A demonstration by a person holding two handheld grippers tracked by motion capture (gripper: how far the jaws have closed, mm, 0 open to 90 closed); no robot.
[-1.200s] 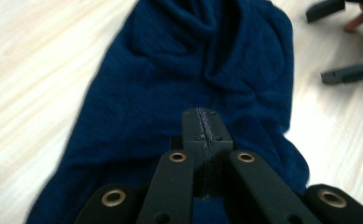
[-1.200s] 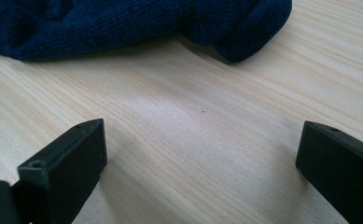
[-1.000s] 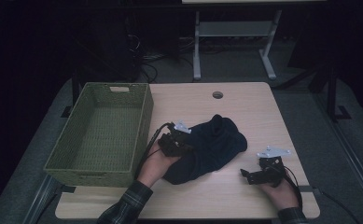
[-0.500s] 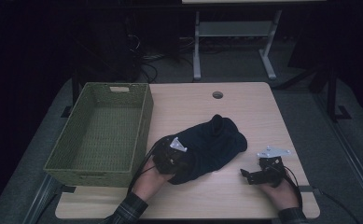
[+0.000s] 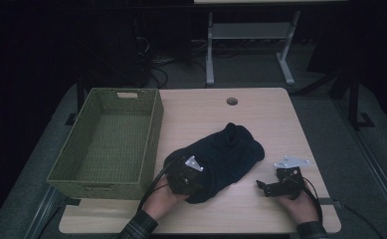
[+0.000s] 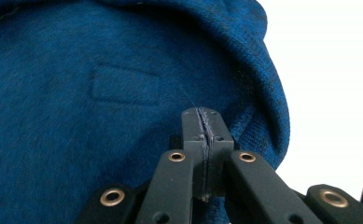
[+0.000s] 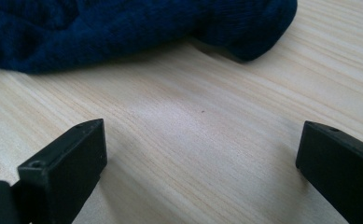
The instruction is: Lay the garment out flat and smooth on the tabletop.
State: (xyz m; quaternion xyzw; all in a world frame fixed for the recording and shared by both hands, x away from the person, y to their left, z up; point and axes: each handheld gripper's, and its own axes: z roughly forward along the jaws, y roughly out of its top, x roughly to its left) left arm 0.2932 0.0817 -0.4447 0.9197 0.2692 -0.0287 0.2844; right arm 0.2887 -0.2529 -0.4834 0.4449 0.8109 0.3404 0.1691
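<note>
The dark blue knitted garment (image 5: 218,159) is lying bunched on the pale wooden worktop (image 5: 275,124), in the lower middle of the high view, just right of the green woven basket (image 5: 111,139). Its long axis is running from the lower left of the frame up toward the upper right, with a small peak pointing to the top of the frame. The high view is rendering the cloth nearly black; the left gripper view is showing it bright blue (image 6: 100,93), with a stitched rectangular patch and a folded ribbed hem at the right of the frame. There the left gripper (image 6: 202,122) is clenched, its jaws pressed together at the fabric; whether cloth is pinched between them I cannot tell. The right gripper (image 7: 198,154) is released, jaws spread wide over bare wood, the garment's edge (image 7: 123,28) lying across the top of the frame, apart from them.
</note>
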